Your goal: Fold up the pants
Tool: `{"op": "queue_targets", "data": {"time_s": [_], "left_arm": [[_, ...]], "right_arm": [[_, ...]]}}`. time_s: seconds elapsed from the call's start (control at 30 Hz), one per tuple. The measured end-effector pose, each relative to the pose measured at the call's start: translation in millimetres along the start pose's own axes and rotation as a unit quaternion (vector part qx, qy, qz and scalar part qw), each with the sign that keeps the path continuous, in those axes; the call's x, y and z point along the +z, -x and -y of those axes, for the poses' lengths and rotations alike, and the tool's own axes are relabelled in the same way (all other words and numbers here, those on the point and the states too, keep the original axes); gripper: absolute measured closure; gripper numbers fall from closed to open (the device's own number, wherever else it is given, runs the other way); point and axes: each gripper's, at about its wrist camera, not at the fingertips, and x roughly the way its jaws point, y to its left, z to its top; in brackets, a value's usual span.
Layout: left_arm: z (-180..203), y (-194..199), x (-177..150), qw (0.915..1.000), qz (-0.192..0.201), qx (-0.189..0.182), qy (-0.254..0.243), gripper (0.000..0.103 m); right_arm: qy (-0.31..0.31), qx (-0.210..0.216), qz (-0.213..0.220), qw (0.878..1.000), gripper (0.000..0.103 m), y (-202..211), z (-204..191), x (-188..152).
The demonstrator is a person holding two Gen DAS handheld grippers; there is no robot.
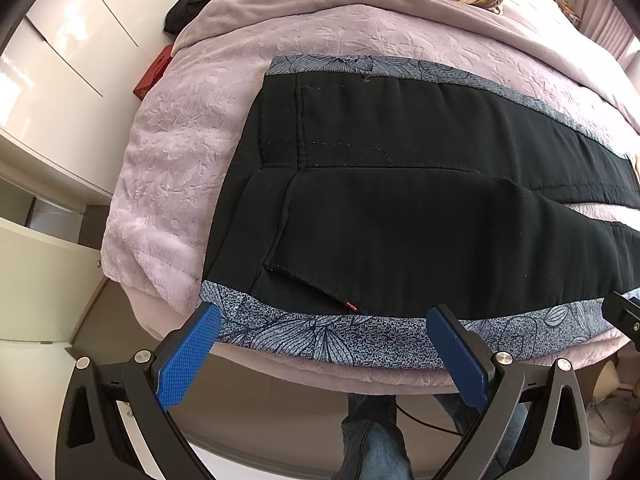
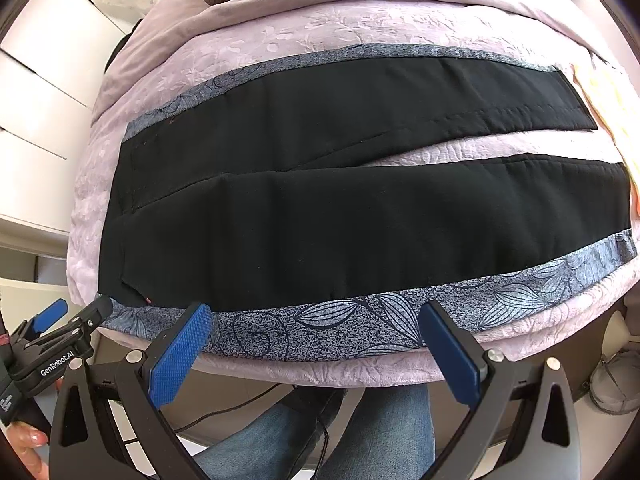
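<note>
Pants (image 2: 320,216) lie flat; both grippers gape at bed edge (image 2: 360,368).

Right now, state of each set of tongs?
Left tongs: open, holding nothing, at the near patterned edge of the pants.
Right tongs: open, holding nothing, at the same near edge, further along.

The pants (image 1: 420,208) run off the right edge of the left wrist view — the leg ends are lost there. A tiny red tag (image 1: 351,306) is too small to read. The person's jeans (image 2: 384,432) sit half hidden behind the right tongs (image 2: 316,320).
</note>
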Motion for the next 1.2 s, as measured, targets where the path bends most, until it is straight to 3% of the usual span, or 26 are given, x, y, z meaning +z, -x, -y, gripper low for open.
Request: {"op": "queue_targets", "data": {"time_s": [0.7, 1.2], "left_arm": [[-2.3, -6.0, -7.5, 1.0000, -0.006, 0.002, 0.002, 0.000], [-8.0, -32.9, -16.8, 0.9996, -0.025, 0.002, 0.013, 0.000]], "right_arm": [[-0.001, 0.001, -0.001, 1.000, 0.000, -4.5, 0.2, -5.1], [0.000, 0.014, -0.008, 1.000, 0.000, -24.3, 4.9, -12.2]]}}
